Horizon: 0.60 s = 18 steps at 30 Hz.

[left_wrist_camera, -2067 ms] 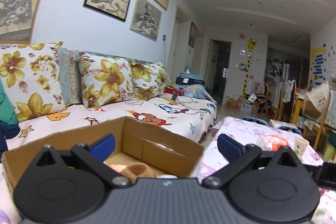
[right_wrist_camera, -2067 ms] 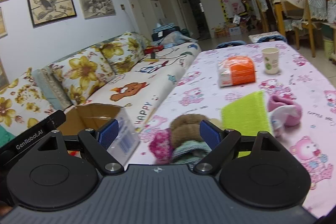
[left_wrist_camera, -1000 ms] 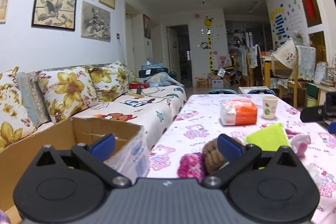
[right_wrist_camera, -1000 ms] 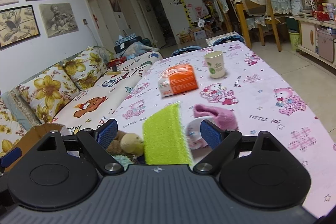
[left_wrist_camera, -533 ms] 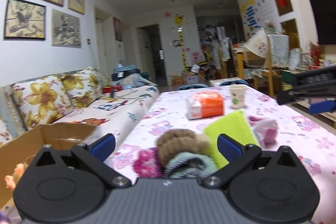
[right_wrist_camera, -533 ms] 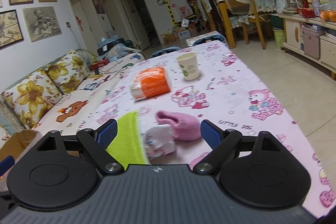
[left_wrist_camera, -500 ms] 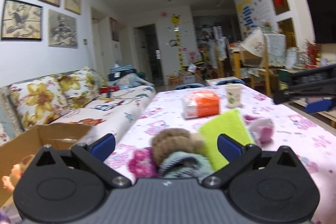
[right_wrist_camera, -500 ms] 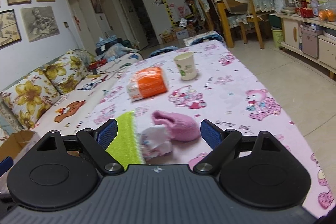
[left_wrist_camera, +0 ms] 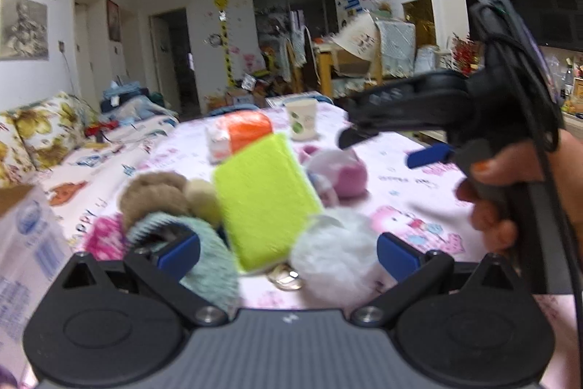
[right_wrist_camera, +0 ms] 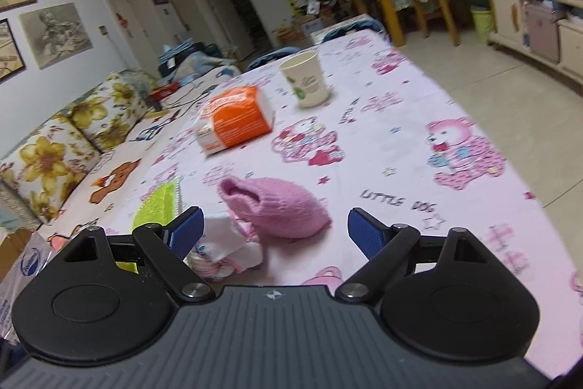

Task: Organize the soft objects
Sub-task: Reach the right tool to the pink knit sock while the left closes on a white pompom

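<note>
At the table's left edge sits the cardboard box (left_wrist_camera: 14, 203), kept close, I judge, so the soft things travel only a short way into it. My left gripper (left_wrist_camera: 288, 252) hangs low over the near-left part of the table (right_wrist_camera: 419, 119), fingers spread wide and holding nothing, because a whole cluster lies ahead and I want room to straddle one piece. Within that spread are the teal knit piece (left_wrist_camera: 204, 254), the brown plush toy (left_wrist_camera: 156, 192) behind it, the lime-green cloth (left_wrist_camera: 262, 199) down the middle and the white fluffy ball (left_wrist_camera: 335, 261) nearest my right finger. Further right, my right gripper (right_wrist_camera: 273, 230) is likewise wide open and empty, lined up on the pink knit sock (right_wrist_camera: 280, 206), which lies flat between its fingers with a white and pink sock (right_wrist_camera: 229, 250) touching it by the left finger. The orange tissue pack (right_wrist_camera: 237, 121) and paper cup (right_wrist_camera: 306, 79) stand toward the far edge, well apart from the soft pile, so I judge they stay.
</note>
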Each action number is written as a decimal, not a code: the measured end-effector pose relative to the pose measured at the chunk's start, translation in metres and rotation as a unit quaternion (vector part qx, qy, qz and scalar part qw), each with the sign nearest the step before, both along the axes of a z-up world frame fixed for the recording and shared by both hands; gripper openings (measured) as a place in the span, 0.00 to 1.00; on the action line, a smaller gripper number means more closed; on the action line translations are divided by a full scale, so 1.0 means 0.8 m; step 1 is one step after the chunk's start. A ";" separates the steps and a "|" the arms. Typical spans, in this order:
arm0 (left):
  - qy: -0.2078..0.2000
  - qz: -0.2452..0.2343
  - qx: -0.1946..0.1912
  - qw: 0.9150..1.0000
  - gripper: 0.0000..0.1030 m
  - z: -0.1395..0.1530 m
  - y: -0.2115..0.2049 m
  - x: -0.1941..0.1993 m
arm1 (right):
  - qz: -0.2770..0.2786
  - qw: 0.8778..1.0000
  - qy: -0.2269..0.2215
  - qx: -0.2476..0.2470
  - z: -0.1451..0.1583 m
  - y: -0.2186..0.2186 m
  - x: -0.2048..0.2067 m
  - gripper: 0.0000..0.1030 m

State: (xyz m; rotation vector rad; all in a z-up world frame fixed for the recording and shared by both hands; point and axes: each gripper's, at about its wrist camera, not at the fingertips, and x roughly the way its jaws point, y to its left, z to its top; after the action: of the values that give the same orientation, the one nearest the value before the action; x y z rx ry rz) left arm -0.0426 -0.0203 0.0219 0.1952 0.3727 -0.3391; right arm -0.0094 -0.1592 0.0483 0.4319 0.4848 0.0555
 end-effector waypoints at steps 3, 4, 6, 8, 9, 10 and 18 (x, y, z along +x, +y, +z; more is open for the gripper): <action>0.018 -0.006 -0.013 1.000 0.99 -0.006 -0.007 0.007 | -0.008 1.000 0.004 -0.011 0.000 0.001 0.006 1.00; 0.024 -0.009 -0.017 1.000 0.99 -0.007 -0.009 0.009 | -0.010 1.000 0.004 -0.011 0.000 -0.002 0.010 1.00; 0.034 -0.015 -0.026 0.999 0.99 -0.010 -0.013 0.012 | -0.013 1.000 0.004 -0.005 0.000 -0.005 0.014 1.00; 0.046 -0.019 -0.034 0.998 0.99 -0.014 -0.018 0.017 | -0.010 1.000 0.003 -0.001 -0.001 -0.009 0.019 1.00; 0.056 -0.021 -0.035 0.998 0.99 -0.015 -0.020 0.020 | -0.008 1.000 0.005 -0.002 -0.002 -0.008 0.022 1.00; 0.063 -0.023 -0.039 0.997 0.99 -0.016 -0.022 0.023 | -0.006 1.000 0.006 -0.003 -0.004 -0.008 0.024 1.00; 0.118 -0.012 -0.092 0.989 0.90 -0.022 -0.017 0.046 | 0.034 0.998 0.030 0.051 -0.023 -0.007 0.047 1.00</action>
State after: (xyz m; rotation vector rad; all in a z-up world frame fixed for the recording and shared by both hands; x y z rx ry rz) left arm -0.0059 -0.0342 0.0045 -0.0213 0.5704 -0.4195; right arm 0.0280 -0.1651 0.0301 0.5174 0.5580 0.1339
